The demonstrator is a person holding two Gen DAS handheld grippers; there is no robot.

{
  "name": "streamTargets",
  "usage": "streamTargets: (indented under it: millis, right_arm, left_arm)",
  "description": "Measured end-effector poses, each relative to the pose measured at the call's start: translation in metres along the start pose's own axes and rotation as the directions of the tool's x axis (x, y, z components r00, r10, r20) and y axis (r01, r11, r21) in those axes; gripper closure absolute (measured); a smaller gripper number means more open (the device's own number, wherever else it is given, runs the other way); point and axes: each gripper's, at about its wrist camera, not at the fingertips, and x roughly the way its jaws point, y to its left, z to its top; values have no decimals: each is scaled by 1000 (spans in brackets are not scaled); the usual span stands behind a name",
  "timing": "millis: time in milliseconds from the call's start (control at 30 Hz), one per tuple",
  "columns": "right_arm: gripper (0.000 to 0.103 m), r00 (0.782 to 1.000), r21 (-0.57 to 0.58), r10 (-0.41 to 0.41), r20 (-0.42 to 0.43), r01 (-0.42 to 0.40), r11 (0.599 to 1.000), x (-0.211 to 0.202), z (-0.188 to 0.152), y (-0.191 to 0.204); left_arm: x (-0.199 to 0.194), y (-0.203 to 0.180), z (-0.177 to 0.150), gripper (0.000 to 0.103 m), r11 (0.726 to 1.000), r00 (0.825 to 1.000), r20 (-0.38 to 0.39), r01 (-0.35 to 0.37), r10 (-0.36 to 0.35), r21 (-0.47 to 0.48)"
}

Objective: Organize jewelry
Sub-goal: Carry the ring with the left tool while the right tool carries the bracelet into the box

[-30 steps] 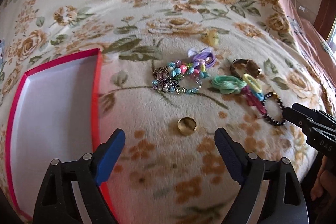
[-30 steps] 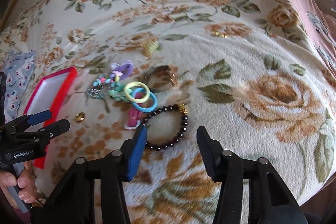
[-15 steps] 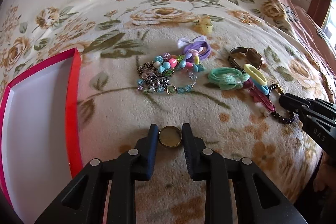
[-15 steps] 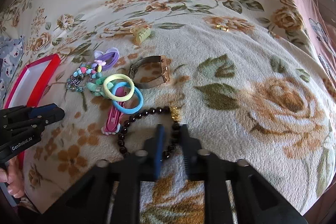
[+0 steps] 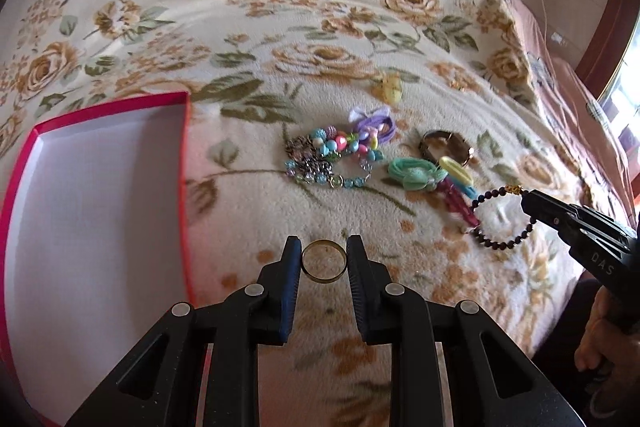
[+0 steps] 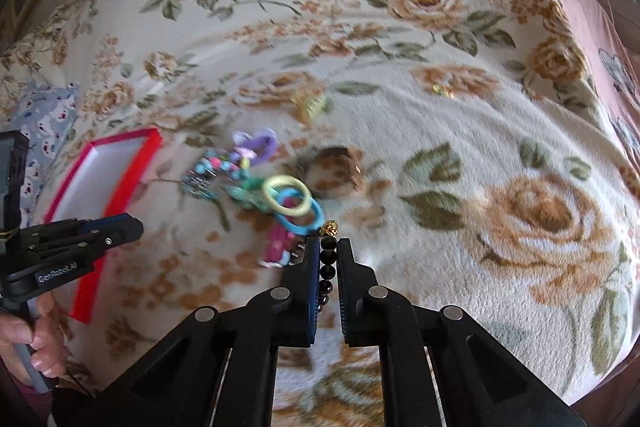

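Note:
My left gripper (image 5: 324, 255) is shut on a gold ring (image 5: 324, 261) and holds it above the blanket. My right gripper (image 6: 329, 254) is shut on a dark bead bracelet (image 6: 328, 259) with a gold charm; the bracelet hangs from it in the left wrist view (image 5: 502, 223). The open red box (image 5: 92, 203) with a white inside lies at the left; it also shows in the right wrist view (image 6: 104, 179). A pile of jewelry lies mid-blanket: a colourful bead bracelet (image 5: 336, 155), a purple hair tie (image 5: 374, 123), a green scrunchie (image 5: 412, 173).
Yellow and blue rings (image 6: 294, 205), a pink clip (image 6: 278, 243), a brown bangle (image 5: 446, 147), a yellow hair claw (image 5: 391, 87) and a small gold piece (image 6: 442, 91) lie on the floral blanket (image 5: 280, 27). The bed edge drops off at the right.
Both grippers closed, the left on the ring and the right on the bead bracelet. Both have since lifted their items off the blanket.

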Motion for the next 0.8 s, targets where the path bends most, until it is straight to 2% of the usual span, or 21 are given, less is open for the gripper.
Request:
streamTargets:
  millis: [200, 367, 600, 800]
  right_arm:
    - [95, 996, -20, 80, 40, -80, 997, -17, 13, 24]
    - [95, 988, -47, 152, 40, -150, 988, -14, 22, 49]
    - [95, 962, -103, 272, 4, -270, 957, 4, 33, 103]
    - [95, 928, -151, 372, -28, -372, 916, 23, 46, 161]
  left_arm:
    - [-33, 13, -7, 81, 1000, 999, 47, -10, 11, -26]
    - [-54, 33, -16, 81, 997, 996, 66, -49, 53, -59]
    - [-78, 69, -27, 81, 984, 988, 81, -122, 134, -133]
    - [-88, 104, -27, 81, 965, 979, 76, -171, 189, -197]
